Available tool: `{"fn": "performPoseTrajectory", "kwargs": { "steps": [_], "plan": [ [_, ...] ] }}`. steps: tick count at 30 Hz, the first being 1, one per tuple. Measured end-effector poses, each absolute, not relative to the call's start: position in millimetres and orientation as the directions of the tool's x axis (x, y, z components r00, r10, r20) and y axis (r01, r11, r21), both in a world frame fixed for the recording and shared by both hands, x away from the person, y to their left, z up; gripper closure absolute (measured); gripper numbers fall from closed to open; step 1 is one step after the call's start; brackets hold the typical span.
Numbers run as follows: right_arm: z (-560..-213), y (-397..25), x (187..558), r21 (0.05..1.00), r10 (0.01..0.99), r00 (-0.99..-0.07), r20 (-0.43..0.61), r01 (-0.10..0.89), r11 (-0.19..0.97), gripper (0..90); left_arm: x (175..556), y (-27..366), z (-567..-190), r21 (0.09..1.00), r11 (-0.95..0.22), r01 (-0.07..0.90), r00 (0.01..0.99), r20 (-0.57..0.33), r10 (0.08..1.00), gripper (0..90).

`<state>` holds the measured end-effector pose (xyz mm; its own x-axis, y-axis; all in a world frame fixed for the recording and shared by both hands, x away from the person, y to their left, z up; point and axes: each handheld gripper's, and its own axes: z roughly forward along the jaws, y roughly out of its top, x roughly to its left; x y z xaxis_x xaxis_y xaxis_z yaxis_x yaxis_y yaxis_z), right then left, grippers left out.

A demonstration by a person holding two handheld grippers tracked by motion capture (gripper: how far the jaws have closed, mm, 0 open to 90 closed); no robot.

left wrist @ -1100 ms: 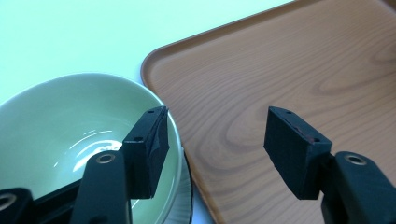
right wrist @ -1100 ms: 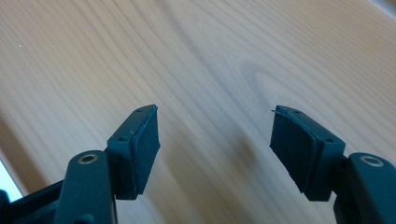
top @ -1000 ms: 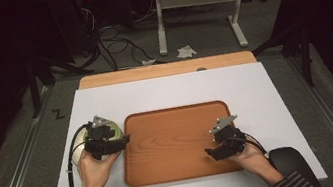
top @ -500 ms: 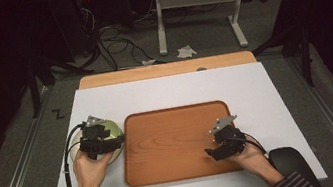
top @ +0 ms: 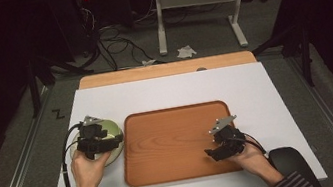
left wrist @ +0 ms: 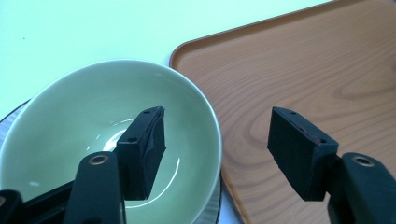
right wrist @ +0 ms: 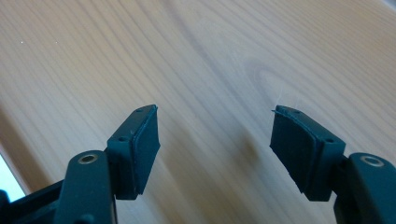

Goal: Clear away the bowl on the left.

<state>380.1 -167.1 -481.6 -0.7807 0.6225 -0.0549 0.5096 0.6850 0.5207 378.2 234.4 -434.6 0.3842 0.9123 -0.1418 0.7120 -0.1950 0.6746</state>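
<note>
One claw jaw inside bowl (left wrist: 70, 130)

Bright overhead light on the table (top: 169, 93), surroundings dark; close views slightly soft.

Crumpled paper (top: 186, 51) lies beside floor cables (top: 118, 43).

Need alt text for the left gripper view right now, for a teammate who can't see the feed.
The left gripper, jaws open, straddles the near rim of an empty pale green bowl: one jaw inside it, the other over a wooden tray beside it. Both sit on a white table.
</note>
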Motion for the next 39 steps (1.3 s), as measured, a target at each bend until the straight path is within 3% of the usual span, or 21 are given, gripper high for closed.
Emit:
{"fn": "performPoseTrajectory", "kwargs": {
  "steps": [24, 39],
  "plan": [
    [-482, -167, 380, 0.519, 0.623, -0.781, -0.051, 0.512, 0.684, 34.2, 379, 263, -435, 0.682, -0.104, 0.724, 0.295, -0.170, 0.940, 41.7],
    [-482, -166, 380, 0.521, 0.621, -0.782, -0.052, 0.509, 0.685, 34.2, 381, 284, -438, 0.657, -0.044, 0.752, 0.234, -0.204, 0.951, 37.3]
  ]
}}
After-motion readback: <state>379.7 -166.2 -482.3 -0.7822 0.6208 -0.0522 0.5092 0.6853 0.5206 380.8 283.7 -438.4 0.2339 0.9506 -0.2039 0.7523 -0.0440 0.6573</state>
